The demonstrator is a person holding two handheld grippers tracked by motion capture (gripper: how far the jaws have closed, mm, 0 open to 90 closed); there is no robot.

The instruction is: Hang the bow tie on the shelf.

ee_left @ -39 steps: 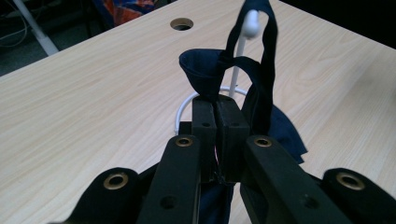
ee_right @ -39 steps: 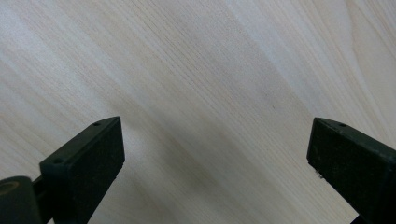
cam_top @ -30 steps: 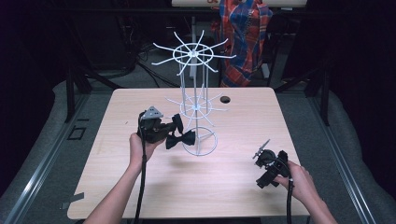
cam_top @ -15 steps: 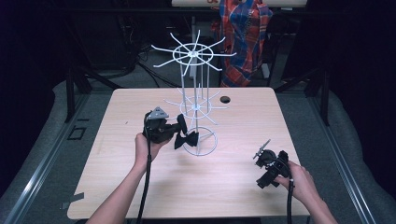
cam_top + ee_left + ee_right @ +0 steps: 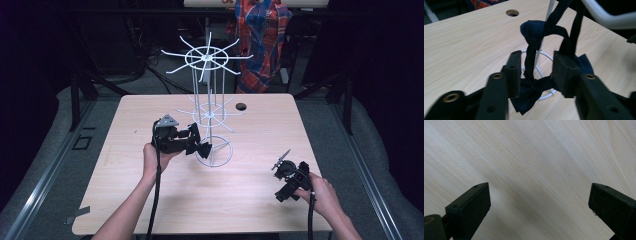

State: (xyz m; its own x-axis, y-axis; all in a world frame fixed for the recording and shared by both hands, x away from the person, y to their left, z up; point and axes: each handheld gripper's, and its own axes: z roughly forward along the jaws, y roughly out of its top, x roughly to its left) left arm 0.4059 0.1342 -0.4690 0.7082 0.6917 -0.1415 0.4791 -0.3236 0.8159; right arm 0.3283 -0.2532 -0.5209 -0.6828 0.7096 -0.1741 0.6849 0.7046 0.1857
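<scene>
**Left tongs let go of the bow tie at the rack**

On your left, the left tongs [image 5: 194,141] sat beside the white wire rack [image 5: 207,100], pointing toward three o'clock at its base ring. Their jaws had just been opening: half a second earlier they were pinched together on the dark navy bow tie [image 5: 534,87], and at this moment they stood apart, with the tie's knot and band between the pads [image 5: 514,71] but no longer squeezed. In the left gripper view the band [image 5: 544,30] looped up around the rack's thin centre post, while the bow itself hung low over the base ring, just above the tabletop [image 5: 150,195]. That read as a release: the tie seemed to have been handed over to the rack, so your next concern would be backing out without snagging the loop.

At five o'clock from the rack, well apart from it, your right tongs [image 5: 280,162] rested near the tabletop's edge, jaws spread wide with only bare wood between them, the right hand [image 5: 320,192] holding them idle.
</scene>
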